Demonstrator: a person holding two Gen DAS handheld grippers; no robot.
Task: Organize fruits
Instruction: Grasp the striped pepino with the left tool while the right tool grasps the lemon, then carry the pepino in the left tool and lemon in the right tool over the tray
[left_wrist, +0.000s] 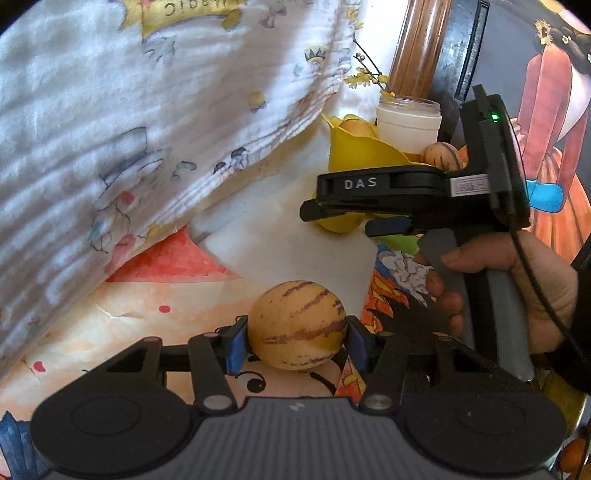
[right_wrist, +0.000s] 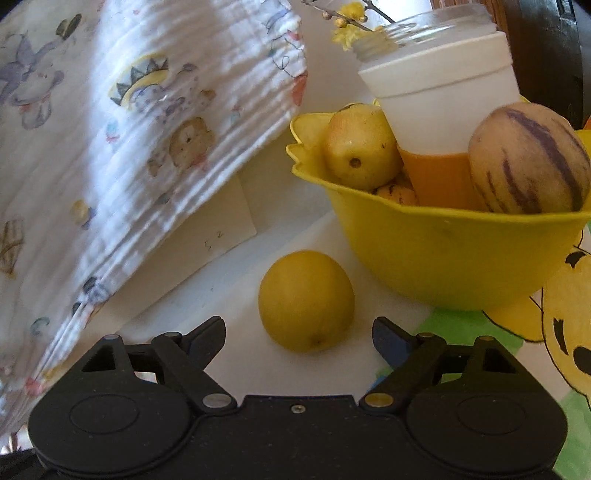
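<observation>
Three fruits already sit in the yellow bowl (right_wrist: 443, 254). Left tongs (left_wrist: 297, 338) clench a striped fruit (left_wrist: 297, 325); right tongs (right_wrist: 299, 338), released, flank the yellow fruit (right_wrist: 306, 300) on the bench (right_wrist: 258, 362).

Striped tan fruit (left_wrist: 297, 325) on painted paper; yellow fruit (right_wrist: 306, 300) beside yellow bowl (right_wrist: 454, 258).

The left gripper (left_wrist: 297, 341) points downward and its blue pads (left_wrist: 236, 345) press on both sides of a fruit (left_wrist: 297, 325). The right gripper (right_wrist: 299, 338), held in a hand (left_wrist: 517, 288), has jaws wide apart, nothing clamped.
</observation>
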